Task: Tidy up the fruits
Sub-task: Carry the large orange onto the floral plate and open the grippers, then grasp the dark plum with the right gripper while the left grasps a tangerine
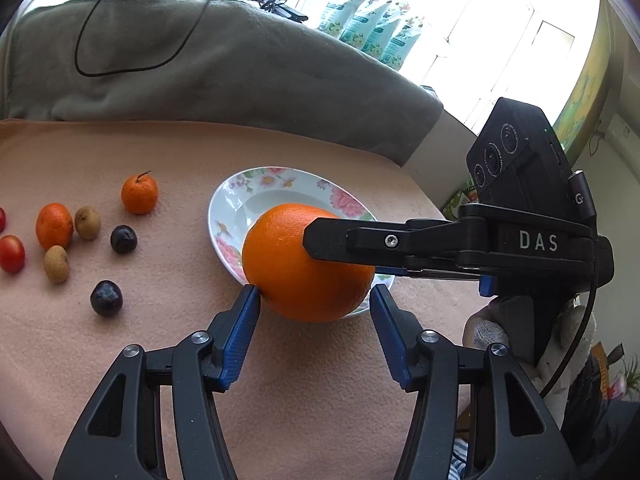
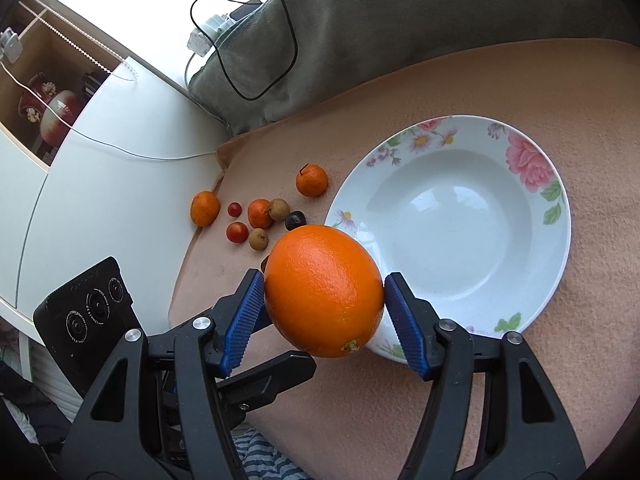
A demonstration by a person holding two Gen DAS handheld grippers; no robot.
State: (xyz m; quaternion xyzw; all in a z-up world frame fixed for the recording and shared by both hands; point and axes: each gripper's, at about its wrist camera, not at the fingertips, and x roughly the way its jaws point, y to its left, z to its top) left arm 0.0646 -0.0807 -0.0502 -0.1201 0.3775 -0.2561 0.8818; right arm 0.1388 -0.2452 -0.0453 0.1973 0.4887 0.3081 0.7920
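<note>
A large orange [image 2: 322,276] hangs above the peach cloth at the near left rim of a floral white plate [image 2: 452,216], which holds nothing. My right gripper [image 2: 324,294] is shut on the orange, a blue pad on each side. In the left wrist view the orange [image 1: 288,268] covers the plate's [image 1: 280,178] near part, and the right gripper's black finger [image 1: 340,240] lies across the fruit. My left gripper [image 1: 314,298] stands open just in front of the orange, holding nothing. Small fruits lie to the left: mandarins [image 1: 139,194], longans [image 1: 87,222], dark plums [image 1: 106,298] and cherry tomatoes [image 1: 11,254].
A grey blanket [image 1: 200,72] with a black cable [image 1: 86,40] on it is heaped behind the cloth. A white cabinet [image 2: 100,168] stands beyond the cloth's left edge. A gloved hand [image 1: 488,330] holds the right gripper's handle.
</note>
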